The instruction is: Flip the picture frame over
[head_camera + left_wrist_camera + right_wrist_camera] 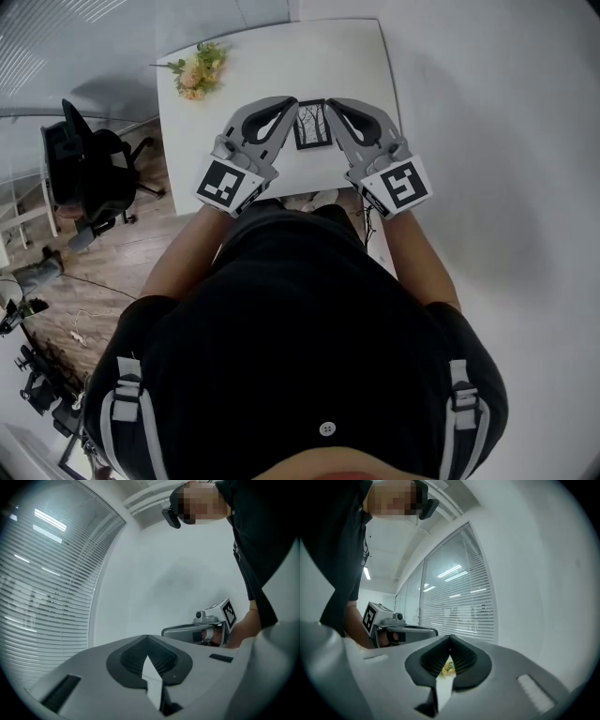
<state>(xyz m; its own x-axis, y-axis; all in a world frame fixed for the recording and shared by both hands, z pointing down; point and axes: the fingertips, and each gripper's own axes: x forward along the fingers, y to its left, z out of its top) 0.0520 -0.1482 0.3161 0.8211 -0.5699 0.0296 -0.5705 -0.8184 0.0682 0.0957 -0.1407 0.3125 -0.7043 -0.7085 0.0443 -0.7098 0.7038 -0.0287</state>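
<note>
Picture frame [314, 147], tree print [313, 125] inside

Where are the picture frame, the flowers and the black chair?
picture frame [312, 125]: head view, on the picture in its middle.
flowers [197, 73]: head view, on the blossoms.
black chair [89, 173]: head view, on its dark middle.

Three cameras — one on my head, one on each claw.

The head camera looked steeply down past my chest onto the white table [253, 66] from well above. Each claw camera sat close behind its own jaws, facing level: the one on my left gripper [292, 103] faced a bare wall [178, 573], the one on my right gripper [331, 103] the blinds [454, 602] — and each caught the other claw.
</note>
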